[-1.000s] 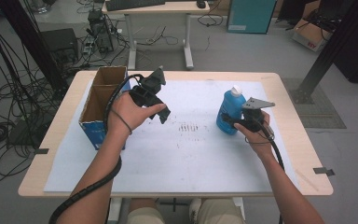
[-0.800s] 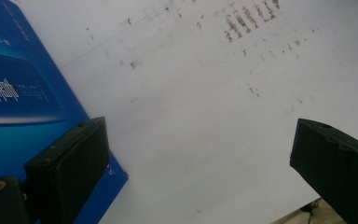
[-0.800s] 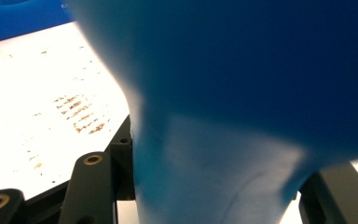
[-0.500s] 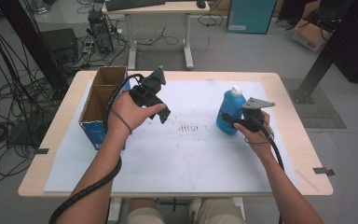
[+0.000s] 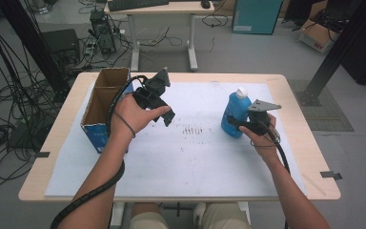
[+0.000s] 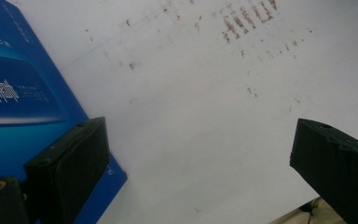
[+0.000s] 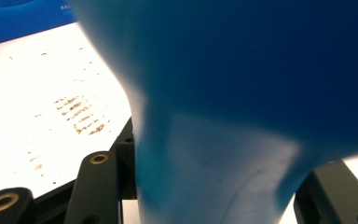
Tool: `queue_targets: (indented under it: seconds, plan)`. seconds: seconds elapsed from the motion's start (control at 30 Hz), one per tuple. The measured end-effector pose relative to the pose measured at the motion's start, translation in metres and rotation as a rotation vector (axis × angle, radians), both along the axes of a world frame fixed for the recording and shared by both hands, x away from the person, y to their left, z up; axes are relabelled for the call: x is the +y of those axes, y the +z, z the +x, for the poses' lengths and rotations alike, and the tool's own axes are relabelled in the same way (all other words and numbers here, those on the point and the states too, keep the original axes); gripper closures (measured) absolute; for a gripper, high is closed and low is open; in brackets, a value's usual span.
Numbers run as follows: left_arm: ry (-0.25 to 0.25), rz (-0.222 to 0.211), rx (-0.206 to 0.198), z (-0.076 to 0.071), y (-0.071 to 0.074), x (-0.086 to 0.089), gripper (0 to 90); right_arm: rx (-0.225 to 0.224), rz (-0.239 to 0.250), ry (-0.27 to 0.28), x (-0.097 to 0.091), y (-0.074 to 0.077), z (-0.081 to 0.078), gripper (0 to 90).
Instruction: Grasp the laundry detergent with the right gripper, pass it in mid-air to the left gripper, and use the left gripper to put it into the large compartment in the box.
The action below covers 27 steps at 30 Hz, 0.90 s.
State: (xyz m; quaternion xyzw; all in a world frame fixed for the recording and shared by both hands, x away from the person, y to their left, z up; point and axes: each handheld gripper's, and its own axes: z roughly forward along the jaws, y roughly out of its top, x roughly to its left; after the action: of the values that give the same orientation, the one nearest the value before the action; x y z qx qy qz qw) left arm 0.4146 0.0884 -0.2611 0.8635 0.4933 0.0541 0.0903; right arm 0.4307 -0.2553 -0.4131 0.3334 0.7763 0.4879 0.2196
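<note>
**Right gripper clamps blue bottle as left hangs open over the sheet**

The right gripper has its jaws pressed on the lower body of a blue bottle, having just finished closing; in the right gripper view the bottle sits squarely between the two black jaws, its blue wall crowding the lens. The bottle stands upright on the white sheet, white cap on top, directly ahead of the gripper's tips, with the person's right hand wrapped around the gripper's body behind it.

Well apart, on the far side of a patch of brown marks, the left gripper is held above the sheet with its jaws spread wide and nothing between them. In the left gripper view the bare sheet lies between the jaws, and the blue side of a cardboard box stands just beside one jaw. From the high view that open-topped box sits just outside the left hand, near the table edge.
</note>
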Motion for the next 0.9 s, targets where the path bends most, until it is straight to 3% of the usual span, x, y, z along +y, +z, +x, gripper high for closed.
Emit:
queue_targets:
  seconds: [0.9]
  plan:
    - [-0.003, 0.009, -0.002, 0.0009, 0.0017, -0.0013, 5.2, -0.001, -0.003, 0.009, -0.0007, 0.0000, 0.0005, 45.7]
